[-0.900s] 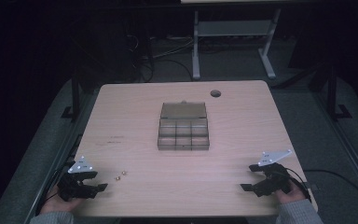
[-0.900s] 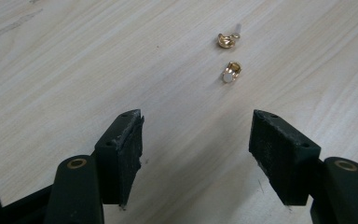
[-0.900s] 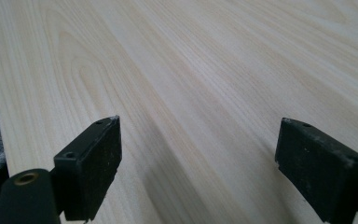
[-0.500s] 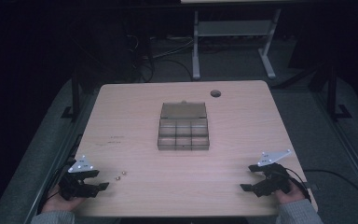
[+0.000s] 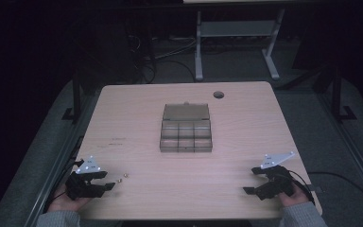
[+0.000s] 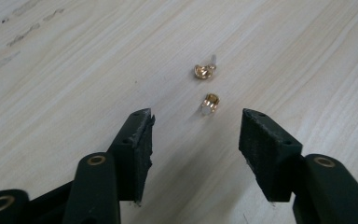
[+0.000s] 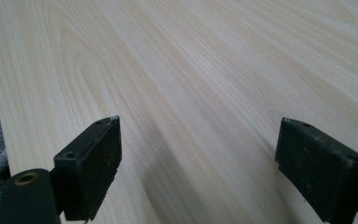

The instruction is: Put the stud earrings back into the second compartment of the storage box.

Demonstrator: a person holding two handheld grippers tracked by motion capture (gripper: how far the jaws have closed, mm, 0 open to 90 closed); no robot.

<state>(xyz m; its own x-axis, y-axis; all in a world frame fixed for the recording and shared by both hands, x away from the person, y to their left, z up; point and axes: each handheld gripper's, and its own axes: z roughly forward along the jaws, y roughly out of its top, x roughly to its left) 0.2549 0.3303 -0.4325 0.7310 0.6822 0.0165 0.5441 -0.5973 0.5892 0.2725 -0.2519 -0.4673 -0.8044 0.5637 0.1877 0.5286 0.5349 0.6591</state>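
Just ahead of left gripper (image 6: pixel 195 135): gold pieces (image 6: pixel 209 102)

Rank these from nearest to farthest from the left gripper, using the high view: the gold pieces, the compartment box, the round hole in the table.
From the left gripper:
1. Gold pieces: on the table just ahead of its jaws, near the front left corner.
2. Compartment box: at the table's middle, lid open.
3. Round hole: near the far edge, right of centre.
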